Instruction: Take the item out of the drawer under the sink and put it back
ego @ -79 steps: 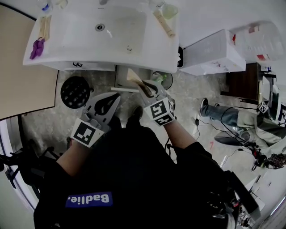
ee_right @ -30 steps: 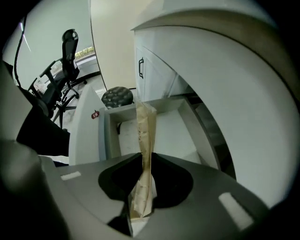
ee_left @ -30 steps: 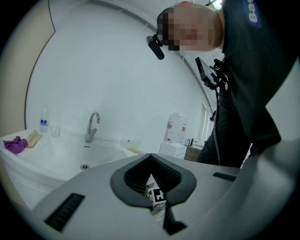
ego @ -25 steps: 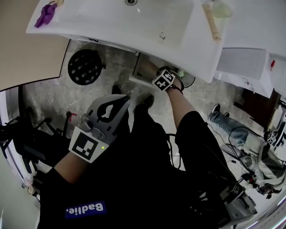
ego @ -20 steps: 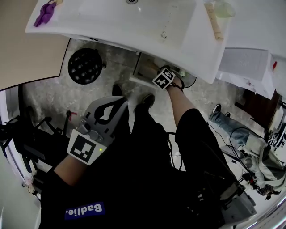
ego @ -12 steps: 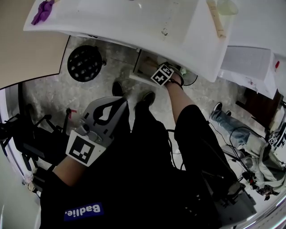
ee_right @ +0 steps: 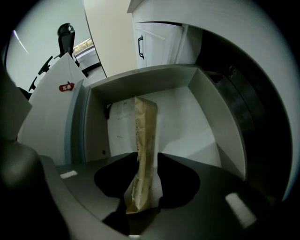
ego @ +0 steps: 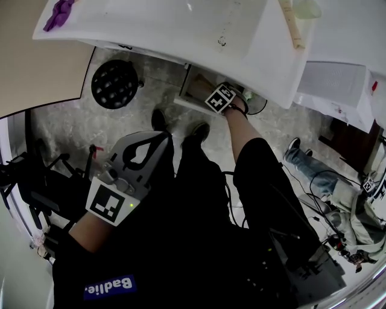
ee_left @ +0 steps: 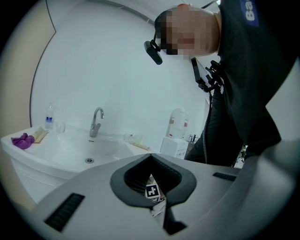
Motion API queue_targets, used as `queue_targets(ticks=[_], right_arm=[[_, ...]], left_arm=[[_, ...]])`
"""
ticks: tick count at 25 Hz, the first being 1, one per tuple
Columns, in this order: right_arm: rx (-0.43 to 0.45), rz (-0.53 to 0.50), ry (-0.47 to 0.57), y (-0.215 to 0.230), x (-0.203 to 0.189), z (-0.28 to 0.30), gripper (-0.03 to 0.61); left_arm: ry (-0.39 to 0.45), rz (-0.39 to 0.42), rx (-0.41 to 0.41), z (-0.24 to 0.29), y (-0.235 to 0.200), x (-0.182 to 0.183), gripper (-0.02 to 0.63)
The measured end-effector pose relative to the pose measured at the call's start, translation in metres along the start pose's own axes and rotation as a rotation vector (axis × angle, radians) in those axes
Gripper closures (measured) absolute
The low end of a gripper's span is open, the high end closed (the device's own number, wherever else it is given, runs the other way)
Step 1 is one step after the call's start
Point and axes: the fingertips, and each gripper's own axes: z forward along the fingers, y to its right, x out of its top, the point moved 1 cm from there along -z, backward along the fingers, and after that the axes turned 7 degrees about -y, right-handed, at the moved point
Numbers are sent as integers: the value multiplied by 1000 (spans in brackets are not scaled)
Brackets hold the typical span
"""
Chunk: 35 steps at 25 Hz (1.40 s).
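A long brown paper packet stands on edge inside the open white drawer under the sink. Its near end sits between the jaws of my right gripper. Those jaws are opening and stand slightly apart from the packet. In the head view the right gripper reaches into the drawer below the sink's front edge, and the packet is hidden there. My left gripper hangs in front of my body, away from the drawer, shut and empty. In its own view the left gripper points up at the sink.
A black round perforated object stands on the floor left of the drawer. A white appliance stands right of the sink. A purple cloth and a wooden stick lie on the sink top. Cables and gear clutter the floor at right.
The right gripper has carried the packet from in front of the sink into the drawer and pushed a little deeper. The left gripper has drifted slightly down and left.
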Motion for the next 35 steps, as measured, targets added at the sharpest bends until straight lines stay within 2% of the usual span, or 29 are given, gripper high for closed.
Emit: queue_targets(ticks=[4, 9, 20, 31, 35], right_arm=[[10, 41, 14, 3, -7, -4, 423], [-12, 71, 52, 4, -19, -23, 420], [-52, 162, 153, -7, -45, -110, 422], [-115, 250, 413, -36, -63, -247, 430], [-111, 312, 570, -50, -62, -313, 444]], left_arm=[[19, 10, -2, 0, 4, 6, 609], [33, 26, -32, 2, 18, 14, 608], [65, 42, -92, -1, 45, 44, 609], [103, 78, -135, 4, 65, 84, 608], [118, 87, -152, 4, 77, 106, 609]])
